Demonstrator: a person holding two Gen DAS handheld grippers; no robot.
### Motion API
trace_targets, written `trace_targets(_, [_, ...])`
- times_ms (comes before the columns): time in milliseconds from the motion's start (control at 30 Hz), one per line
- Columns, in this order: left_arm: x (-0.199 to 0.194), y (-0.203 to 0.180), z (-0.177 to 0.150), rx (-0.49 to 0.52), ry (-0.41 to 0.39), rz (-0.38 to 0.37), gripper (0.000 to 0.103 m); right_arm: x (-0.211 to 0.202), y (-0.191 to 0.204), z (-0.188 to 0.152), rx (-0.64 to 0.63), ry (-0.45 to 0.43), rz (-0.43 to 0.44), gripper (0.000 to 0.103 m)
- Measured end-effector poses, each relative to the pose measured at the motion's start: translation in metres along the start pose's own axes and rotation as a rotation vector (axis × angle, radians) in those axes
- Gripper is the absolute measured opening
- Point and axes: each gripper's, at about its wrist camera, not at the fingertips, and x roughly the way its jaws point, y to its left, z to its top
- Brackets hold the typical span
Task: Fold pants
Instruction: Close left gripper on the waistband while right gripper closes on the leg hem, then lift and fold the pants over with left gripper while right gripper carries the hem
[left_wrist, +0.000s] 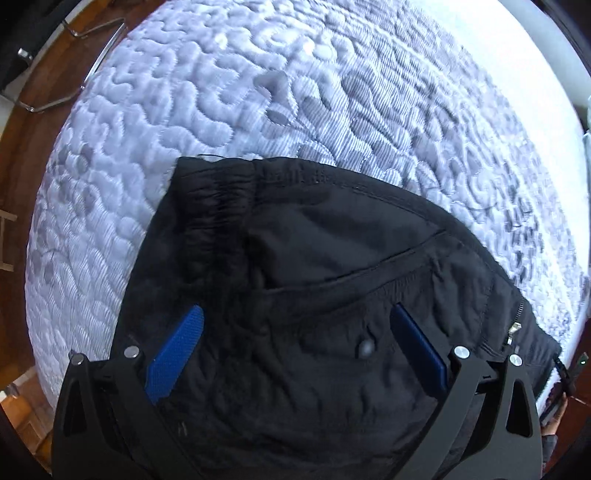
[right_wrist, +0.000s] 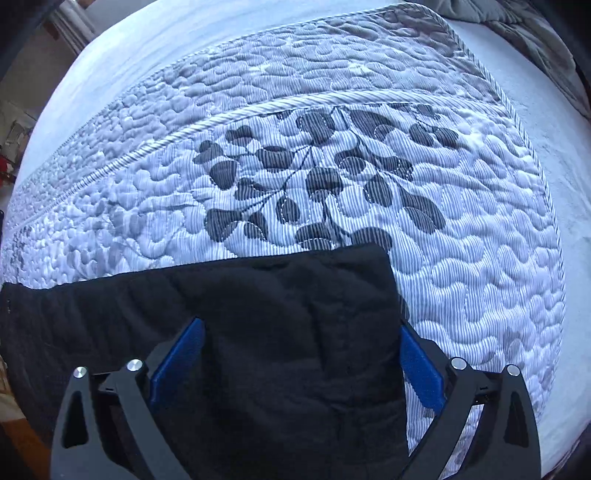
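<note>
Black pants (left_wrist: 314, 266) lie on a quilted white and grey bedspread (left_wrist: 221, 92). In the left wrist view I see the waistband end with an elastic band, a pocket seam and a zipper at the right. My left gripper (left_wrist: 295, 321) is open above this end, its blue pads (left_wrist: 177, 350) spread wide over the fabric. In the right wrist view the leg end of the pants (right_wrist: 277, 314) lies flat with its hem at the far side. My right gripper (right_wrist: 301, 332) is open over it, one blue pad (right_wrist: 421, 365) past the right edge of the leg.
The bedspread (right_wrist: 461, 240) has a dark leaf print and a corded border. Wooden floor and a chrome chair frame (left_wrist: 74, 92) lie past the bed's far left edge. A grey blanket (right_wrist: 517, 29) is bunched at the far right corner.
</note>
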Motion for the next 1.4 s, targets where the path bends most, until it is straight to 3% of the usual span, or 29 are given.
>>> trace_targets(200, [0.009, 0.000, 0.001, -0.027, -0.004, 0.043, 0.099, 0.008, 0.004, 0.002, -0.032, 0.020, -0.034, 0.100])
trace_targets(267, [0.014, -0.004, -0.003, -0.007, -0.012, 0.072, 0.094, 0.010, 0.006, 0.002, -0.042, 0.023, -0.049, 0.100])
trace_targets(367, [0.012, -0.021, -0.014, 0.044, -0.017, 0.086, 0.071, 0.016, 0.015, 0.004, -0.054, 0.023, -0.088, 0.100])
trace_targets(433, [0.005, -0.033, -0.018, 0.078, -0.018, 0.081, 0.046, 0.016, 0.019, 0.003, -0.054, 0.006, -0.102, 0.100])
trace_targets(500, [-0.001, -0.041, -0.023, 0.105, -0.021, 0.075, 0.029, 0.015, 0.030, -0.001, -0.092, -0.034, -0.126, 0.098])
trace_targets(533, [-0.003, -0.044, -0.025, 0.113, -0.021, 0.066, 0.021, 0.013, 0.034, -0.004, -0.112, -0.055, -0.129, 0.093])
trace_targets(600, [-0.010, -0.049, -0.030, 0.116, -0.030, 0.044, 0.014, 0.013, 0.046, -0.008, -0.106, -0.077, -0.114, 0.080])
trace_targets(767, [-0.024, -0.058, -0.045, 0.122, -0.079, 0.037, 0.010, -0.004, 0.051, -0.022, -0.079, -0.108, -0.107, 0.018])
trace_targets(967, [-0.057, -0.061, -0.074, 0.119, -0.166, -0.021, 0.008, -0.044, 0.061, -0.035, -0.146, -0.203, -0.104, 0.012])
trace_targets(1133, [-0.092, -0.057, -0.099, 0.146, -0.284, -0.092, 0.008, -0.100, 0.062, -0.057, -0.196, -0.328, -0.054, 0.012])
trace_targets(1400, [-0.131, -0.040, -0.163, 0.238, -0.480, -0.237, 0.008, -0.190, 0.080, -0.137, -0.292, -0.578, -0.026, 0.012])
